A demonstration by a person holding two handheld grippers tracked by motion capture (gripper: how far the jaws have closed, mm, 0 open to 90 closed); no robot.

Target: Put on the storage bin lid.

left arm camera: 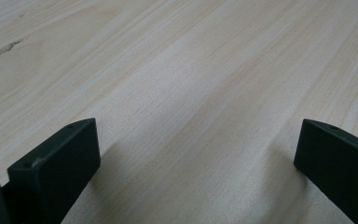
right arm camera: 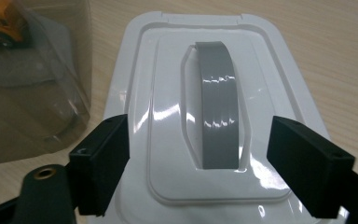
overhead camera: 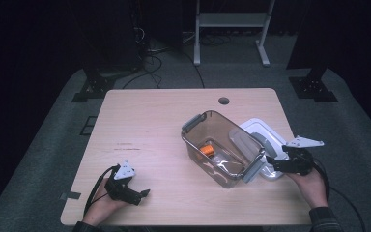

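Bench of pale wood carries everything I see from the high view. A clear smoky plastic bin with grey latches at both ends stands right of centre, turned at an angle to the bench edges. Inside it I can make out a small orange item, which in the right gripper view reads as an orange-yellow object behind the bin's translucent wall; I cannot tell what it is. The bin's white lid lies flat on the bench just behind and to the right of the bin, touching or nearly touching it.

My right gripper sits at the near end of that lid, held by the right hand. In the right gripper view its fingers stand wide apart over the lid, one on either side of the grey handle recessed in the lid's top, clamped on nothing.

My left gripper rests low near the front left of the bench, well apart from the bin, in the left hand. In the left gripper view its fingers are spread wide with bare wood between them.
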